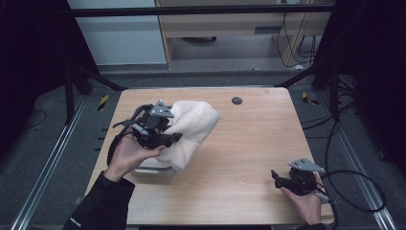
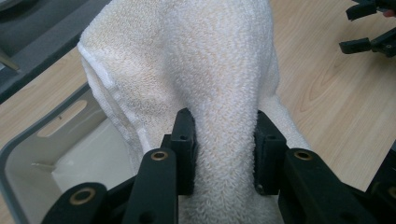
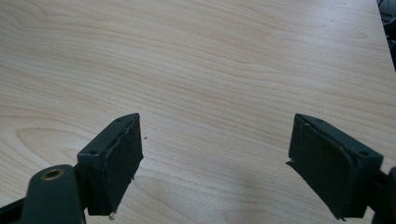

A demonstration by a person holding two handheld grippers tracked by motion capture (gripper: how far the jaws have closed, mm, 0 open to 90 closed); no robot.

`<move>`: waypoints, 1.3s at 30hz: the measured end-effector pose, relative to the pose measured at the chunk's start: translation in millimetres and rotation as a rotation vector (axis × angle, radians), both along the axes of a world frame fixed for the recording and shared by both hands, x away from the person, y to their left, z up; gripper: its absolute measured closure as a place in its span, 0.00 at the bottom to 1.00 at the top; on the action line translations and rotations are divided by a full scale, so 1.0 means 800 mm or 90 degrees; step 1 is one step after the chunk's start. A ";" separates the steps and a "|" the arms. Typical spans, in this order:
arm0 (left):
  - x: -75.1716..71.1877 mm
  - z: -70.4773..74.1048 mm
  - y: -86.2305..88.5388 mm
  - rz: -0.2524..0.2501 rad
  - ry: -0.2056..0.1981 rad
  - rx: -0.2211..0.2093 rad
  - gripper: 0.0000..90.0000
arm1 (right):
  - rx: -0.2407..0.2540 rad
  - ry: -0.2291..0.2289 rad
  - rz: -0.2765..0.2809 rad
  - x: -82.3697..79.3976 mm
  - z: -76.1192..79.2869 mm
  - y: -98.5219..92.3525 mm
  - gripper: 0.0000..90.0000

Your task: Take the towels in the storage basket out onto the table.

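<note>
Cream terry towel [image 1: 191, 130], thick and bunched, hangs over the bin [image 1: 155, 168] at the table's [image 1: 249, 143] left side, one hemmed edge drooping into the bin. The left gripper [image 2: 223, 151] pinches a fold of it between both jaws, the left hand [image 1: 128, 155] cupped beneath. The right gripper [image 3: 215, 163] rests low near the table's right front corner, jaws spread wide over bare wood.

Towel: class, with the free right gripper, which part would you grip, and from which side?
Probably the towel's far bunched end, coming from the table's right. It stands raised and clear there, while the left gripper clamps the near fold over the bin; the right gripper is open.
</note>
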State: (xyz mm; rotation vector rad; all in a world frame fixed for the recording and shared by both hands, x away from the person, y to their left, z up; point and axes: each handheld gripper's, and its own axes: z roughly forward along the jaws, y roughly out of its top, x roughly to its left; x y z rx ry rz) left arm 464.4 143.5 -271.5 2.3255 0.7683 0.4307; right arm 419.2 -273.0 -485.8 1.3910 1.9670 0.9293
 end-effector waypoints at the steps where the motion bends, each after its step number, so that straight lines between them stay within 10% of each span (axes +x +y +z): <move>1: 0.000 -0.001 -0.003 -0.003 0.000 0.001 0.74 | 0.001 0.001 -0.001 0.000 0.000 0.000 0.19; 39: -0.002 -0.063 -0.099 -0.112 0.041 0.035 0.74 | -0.006 0.006 -0.055 0.001 -0.003 -0.021 0.20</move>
